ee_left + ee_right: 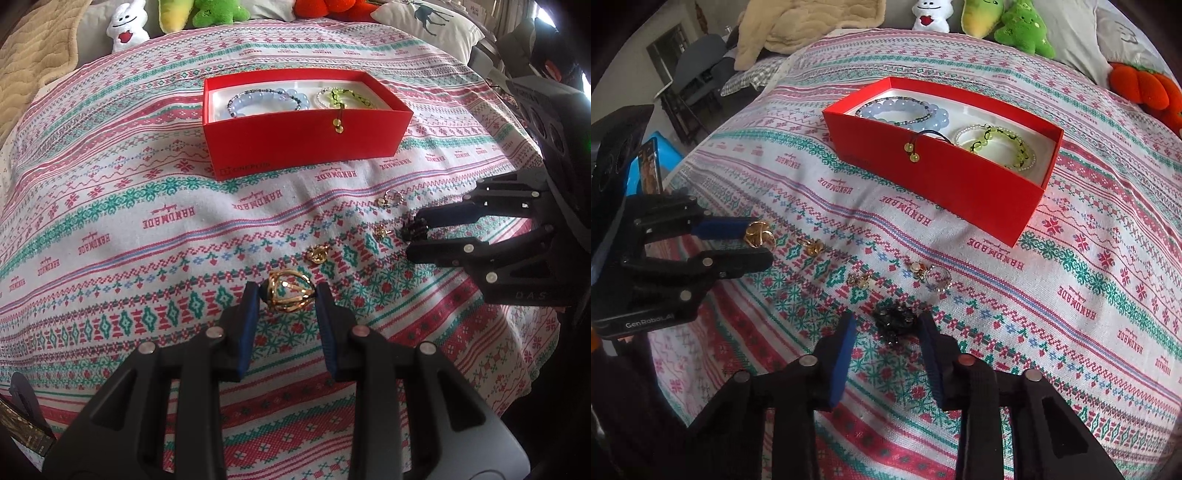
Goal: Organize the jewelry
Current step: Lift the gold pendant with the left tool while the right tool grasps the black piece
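A red box (295, 133) (960, 184) sits on the patterned cloth and holds a blue bead bracelet (266, 99) (905, 110) and a green bead bracelet (345, 96) (997, 142). My left gripper (288, 293) (757, 243) is closed around a large gold ring (290, 293) (759, 234) on the cloth. My right gripper (892, 323) (415, 234) is open, its fingers either side of a black jewel piece (895, 321) (415, 229). Small gold pieces (317, 254) (382, 232) (812, 245) (858, 279) and a silver ring (392, 197) (938, 278) lie between them.
Plush toys (127, 24) (1023, 26) and pillows (428, 22) line the far edge of the cloth. A beige blanket (798, 26) lies at the back. A tail with two yellow beads (338, 125) (910, 151) hangs over the box's front wall.
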`<state>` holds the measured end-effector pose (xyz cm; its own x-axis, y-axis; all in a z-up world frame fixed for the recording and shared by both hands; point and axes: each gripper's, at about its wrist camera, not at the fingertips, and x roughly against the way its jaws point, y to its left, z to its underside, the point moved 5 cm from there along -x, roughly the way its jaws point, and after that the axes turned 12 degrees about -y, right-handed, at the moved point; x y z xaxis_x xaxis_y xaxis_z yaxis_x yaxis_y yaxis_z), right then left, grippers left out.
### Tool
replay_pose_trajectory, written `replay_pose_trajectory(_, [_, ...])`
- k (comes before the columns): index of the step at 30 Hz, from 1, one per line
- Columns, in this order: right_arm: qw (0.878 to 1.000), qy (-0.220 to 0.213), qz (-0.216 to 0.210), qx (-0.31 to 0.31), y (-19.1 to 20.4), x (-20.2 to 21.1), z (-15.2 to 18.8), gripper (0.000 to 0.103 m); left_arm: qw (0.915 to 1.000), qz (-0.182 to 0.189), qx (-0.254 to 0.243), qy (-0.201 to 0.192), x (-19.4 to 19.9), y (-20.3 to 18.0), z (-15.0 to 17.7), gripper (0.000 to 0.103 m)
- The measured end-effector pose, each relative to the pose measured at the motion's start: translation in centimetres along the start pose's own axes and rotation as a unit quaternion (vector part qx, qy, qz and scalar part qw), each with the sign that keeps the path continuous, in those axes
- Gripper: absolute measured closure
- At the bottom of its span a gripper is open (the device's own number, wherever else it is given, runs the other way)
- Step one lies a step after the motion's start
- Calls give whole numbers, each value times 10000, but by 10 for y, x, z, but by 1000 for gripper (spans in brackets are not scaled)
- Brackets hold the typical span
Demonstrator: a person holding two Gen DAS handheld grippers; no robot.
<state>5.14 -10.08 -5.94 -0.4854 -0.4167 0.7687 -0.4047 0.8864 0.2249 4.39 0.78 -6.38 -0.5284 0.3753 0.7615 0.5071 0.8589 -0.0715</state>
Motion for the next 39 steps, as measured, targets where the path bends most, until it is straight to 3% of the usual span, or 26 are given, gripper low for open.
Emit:
replay_pose_trajectory(14, [9995, -303, 86, -79, -10, 22, -14, 77, 9999, -37, -26, -130, 6, 0, -12, 70])
replay_pose_trajectory(39, [9909, -1164, 469, -483, -39, 51, -74, 77, 9965, -100, 336, -761, 7, -2, -83, 70])
